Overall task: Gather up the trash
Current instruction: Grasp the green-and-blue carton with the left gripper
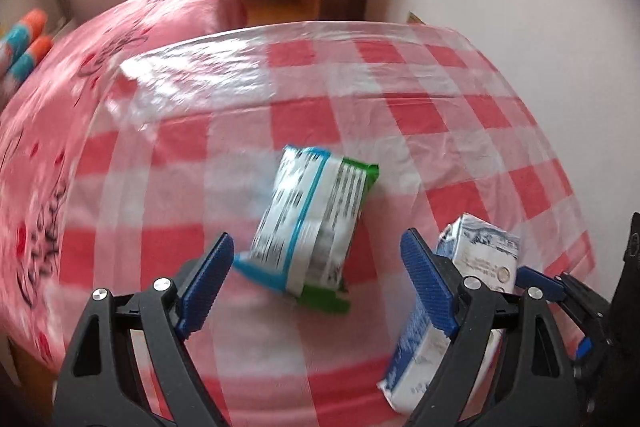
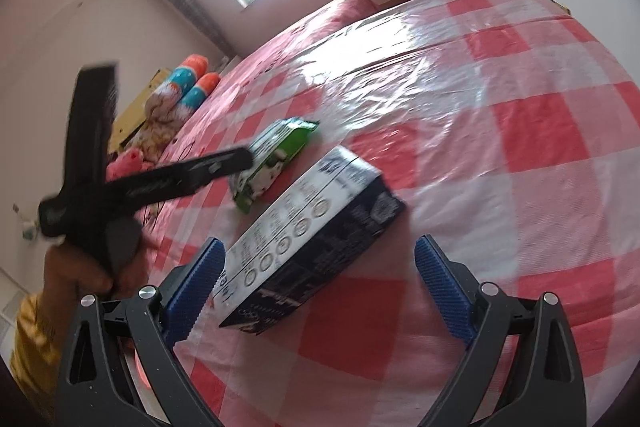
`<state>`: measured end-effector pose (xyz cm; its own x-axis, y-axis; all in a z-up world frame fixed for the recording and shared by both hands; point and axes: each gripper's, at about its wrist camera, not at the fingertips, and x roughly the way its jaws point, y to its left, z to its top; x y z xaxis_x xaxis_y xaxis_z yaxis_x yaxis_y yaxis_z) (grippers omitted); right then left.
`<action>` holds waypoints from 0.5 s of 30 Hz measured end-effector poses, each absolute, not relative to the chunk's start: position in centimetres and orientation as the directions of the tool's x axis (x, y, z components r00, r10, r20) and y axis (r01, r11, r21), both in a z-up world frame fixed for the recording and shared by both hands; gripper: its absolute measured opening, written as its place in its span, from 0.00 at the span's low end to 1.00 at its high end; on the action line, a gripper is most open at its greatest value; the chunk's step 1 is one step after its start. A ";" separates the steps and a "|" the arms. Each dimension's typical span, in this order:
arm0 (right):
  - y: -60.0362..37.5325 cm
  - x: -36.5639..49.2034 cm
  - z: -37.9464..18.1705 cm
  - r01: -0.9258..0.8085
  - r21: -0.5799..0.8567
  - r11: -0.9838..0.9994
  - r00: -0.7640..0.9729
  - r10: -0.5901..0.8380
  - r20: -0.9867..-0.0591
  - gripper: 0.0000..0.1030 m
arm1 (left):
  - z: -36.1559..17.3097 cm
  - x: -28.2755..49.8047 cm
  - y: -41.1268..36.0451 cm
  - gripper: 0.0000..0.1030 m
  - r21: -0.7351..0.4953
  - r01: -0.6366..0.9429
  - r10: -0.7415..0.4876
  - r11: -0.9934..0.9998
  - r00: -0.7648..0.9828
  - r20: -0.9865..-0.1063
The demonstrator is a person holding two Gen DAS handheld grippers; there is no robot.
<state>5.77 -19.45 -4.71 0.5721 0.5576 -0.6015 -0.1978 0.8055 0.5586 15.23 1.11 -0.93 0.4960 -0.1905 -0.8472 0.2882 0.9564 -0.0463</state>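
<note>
While both grippers hang with jaws spread and empty over the checked tablecloth (image 1: 460, 115), the step looks like the reach; the left gripper (image 1: 316, 279) lines up on the green wrapper (image 1: 312, 223); the right gripper (image 2: 320, 291) must straddle the milk carton (image 2: 308, 239) lying flat, then squeeze.

Checked tablecloth (image 2: 500, 131) beyond the carton (image 2: 308, 243) lies bare, open for passage. Wrapper (image 2: 276, 157) sits just left-beyond the carton; left gripper (image 2: 160, 183) hangs over that side, blocking it.
</note>
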 end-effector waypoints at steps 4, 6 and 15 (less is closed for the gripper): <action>-18.4 5.6 -4.8 -0.225 0.525 0.821 0.568 0.548 -0.614 0.92 | -2.1 16.9 0.2 0.83 -0.002 0.344 -0.179 0.939 0.483 -0.857; -18.4 5.5 -4.8 -0.234 0.515 0.824 0.568 0.546 -0.616 0.92 | -2.7 17.1 -0.5 0.83 0.018 0.369 -0.173 0.929 0.479 -0.861; -17.9 5.7 -4.9 -0.257 0.508 0.822 0.559 0.555 -0.615 0.92 | -4.0 17.1 0.2 0.48 -0.006 0.298 -0.162 0.955 0.501 -0.850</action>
